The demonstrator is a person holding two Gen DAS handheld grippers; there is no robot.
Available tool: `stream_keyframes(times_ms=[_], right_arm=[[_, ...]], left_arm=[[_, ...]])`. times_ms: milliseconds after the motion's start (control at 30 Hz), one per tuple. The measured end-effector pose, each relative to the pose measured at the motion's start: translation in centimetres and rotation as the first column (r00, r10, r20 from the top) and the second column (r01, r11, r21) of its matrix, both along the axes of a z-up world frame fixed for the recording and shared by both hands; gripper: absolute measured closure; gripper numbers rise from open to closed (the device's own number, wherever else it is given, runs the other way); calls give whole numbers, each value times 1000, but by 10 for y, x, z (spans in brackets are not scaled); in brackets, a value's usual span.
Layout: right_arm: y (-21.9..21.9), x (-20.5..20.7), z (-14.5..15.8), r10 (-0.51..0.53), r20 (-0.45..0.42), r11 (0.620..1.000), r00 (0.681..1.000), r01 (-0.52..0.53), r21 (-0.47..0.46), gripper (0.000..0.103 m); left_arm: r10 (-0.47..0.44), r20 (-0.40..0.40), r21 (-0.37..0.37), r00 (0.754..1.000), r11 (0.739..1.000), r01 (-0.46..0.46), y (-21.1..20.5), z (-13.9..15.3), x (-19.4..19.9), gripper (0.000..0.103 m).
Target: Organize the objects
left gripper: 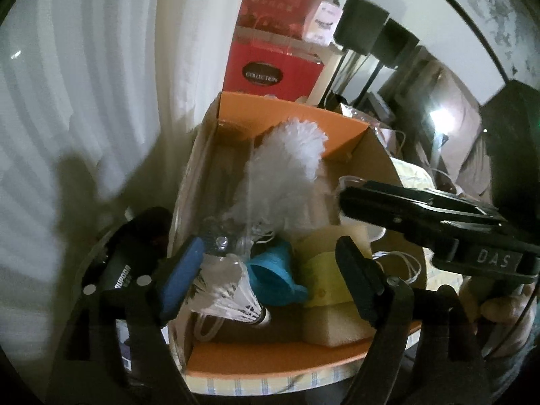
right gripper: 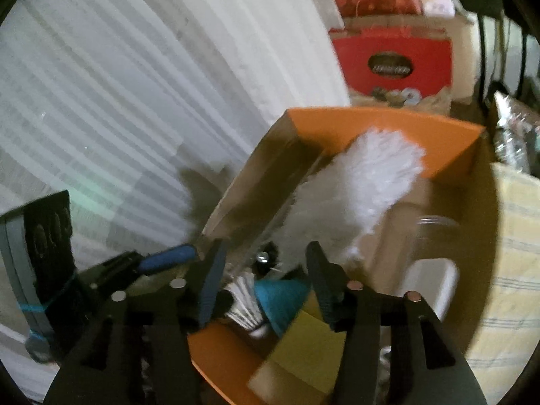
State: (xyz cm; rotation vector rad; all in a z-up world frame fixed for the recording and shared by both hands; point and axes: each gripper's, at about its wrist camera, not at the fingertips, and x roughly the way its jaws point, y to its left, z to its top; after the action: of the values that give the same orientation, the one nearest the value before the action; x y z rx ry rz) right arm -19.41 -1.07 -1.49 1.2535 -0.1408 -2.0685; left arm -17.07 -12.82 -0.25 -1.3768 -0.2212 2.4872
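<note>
Both tongs hovered spread over the near end of the orange box [left gripper: 293, 111], nothing pinched: left tongs [left gripper: 270, 276], right tongs [right gripper: 265, 287]. Inside the box: shuttlecock [left gripper: 236, 297], blue funnel [left gripper: 273, 276], yellow sponge [left gripper: 324, 283], white feather duster [left gripper: 287, 165]. The box sat on a checked-cloth surface [left gripper: 236, 384] by a white curtain [left gripper: 84, 67]. Only the left view showed the person's hand [left gripper: 503, 317].
</note>
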Motion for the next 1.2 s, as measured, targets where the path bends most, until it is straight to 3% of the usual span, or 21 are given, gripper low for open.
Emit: stream_keyframes(times_ms=[333, 500, 633, 967, 1067, 1200], right_arm=[[44, 39, 27, -65, -160, 990, 985, 83, 111, 28], [65, 62, 32, -92, -190, 988, 978, 114, 108, 27], [86, 81, 36, -131, -222, 981, 966, 158, 112, 22], [138, 128, 37, -234, -282, 953, 931, 277, 125, 12], [152, 140, 37, -260, -309, 938, 915, 315, 143, 2], [166, 158, 36, -292, -343, 920, 893, 361, 155, 1]], left_arm=[[-6, -60, -29, 998, 1000, 4, 20, 18, 32, 23], [-2, -101, 23, 995, 1000, 4, 27, 28, 56, 5], [-10, -140, 39, 990, 999, 15, 36, 38, 74, 1], [-44, -163, 15, 986, 999, 47, 69, 43, 113, 0], [-24, -185, -22, 982, 1000, 21, 78, 41, 125, 0], [-37, -173, -22, 984, 999, 34, 89, 32, 141, 0]])
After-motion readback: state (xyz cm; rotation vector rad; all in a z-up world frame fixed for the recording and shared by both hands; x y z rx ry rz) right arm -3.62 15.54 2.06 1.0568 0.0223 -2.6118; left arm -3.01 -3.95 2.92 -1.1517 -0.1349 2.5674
